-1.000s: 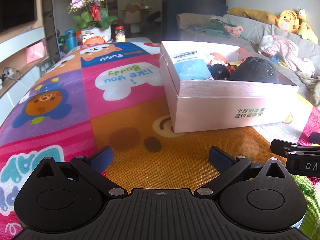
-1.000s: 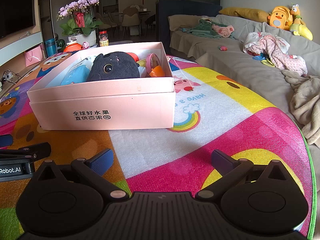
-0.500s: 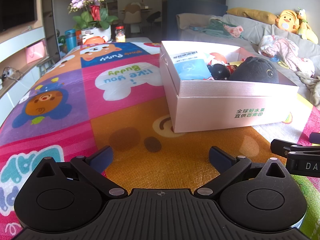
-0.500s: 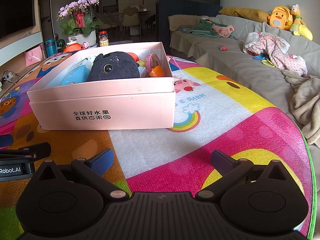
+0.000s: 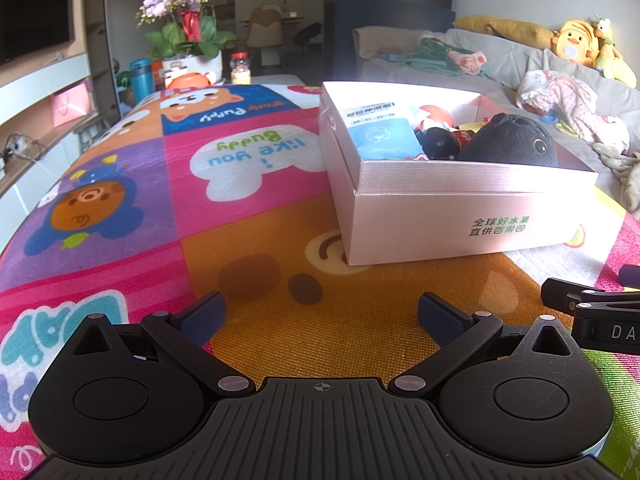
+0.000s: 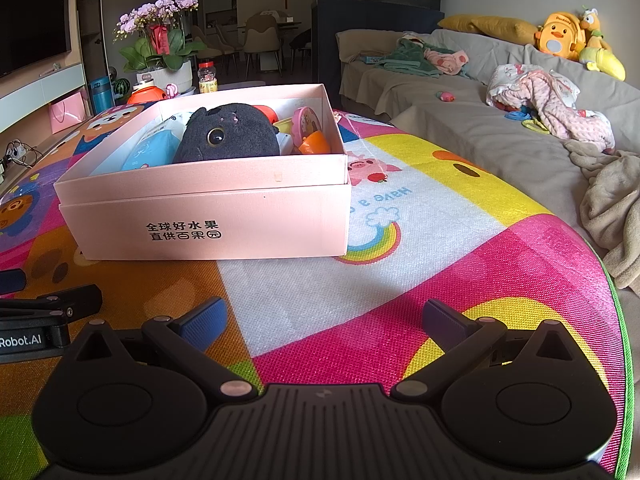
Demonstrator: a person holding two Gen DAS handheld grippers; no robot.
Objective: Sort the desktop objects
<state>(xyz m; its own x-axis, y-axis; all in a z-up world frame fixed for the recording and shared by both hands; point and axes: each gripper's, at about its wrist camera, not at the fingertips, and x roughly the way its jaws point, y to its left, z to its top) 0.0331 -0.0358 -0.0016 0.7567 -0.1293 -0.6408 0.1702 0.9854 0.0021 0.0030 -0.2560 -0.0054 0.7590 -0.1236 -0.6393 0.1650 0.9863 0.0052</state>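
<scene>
A pink cardboard box [image 5: 460, 216] [image 6: 224, 216] stands on the colourful cartoon mat. In it lie a black plush toy [image 5: 508, 140] [image 6: 228, 136], a blue wipes pack [image 5: 380, 136] [image 6: 148, 148], a small black and red figure [image 5: 440, 142], a pink round toy [image 6: 306, 124] and an orange piece [image 6: 316, 146]. My left gripper [image 5: 320, 316] is open and empty, low over the mat in front of the box's left corner. My right gripper [image 6: 322, 320] is open and empty, low over the mat to the right front of the box.
The right gripper's side shows at the right edge of the left wrist view [image 5: 592, 312]; the left gripper's side shows at the left edge of the right wrist view [image 6: 44, 320]. A grey sofa [image 6: 460, 120] with clothes and plush toys runs along the right. A flower pot [image 5: 188, 40] stands beyond the mat.
</scene>
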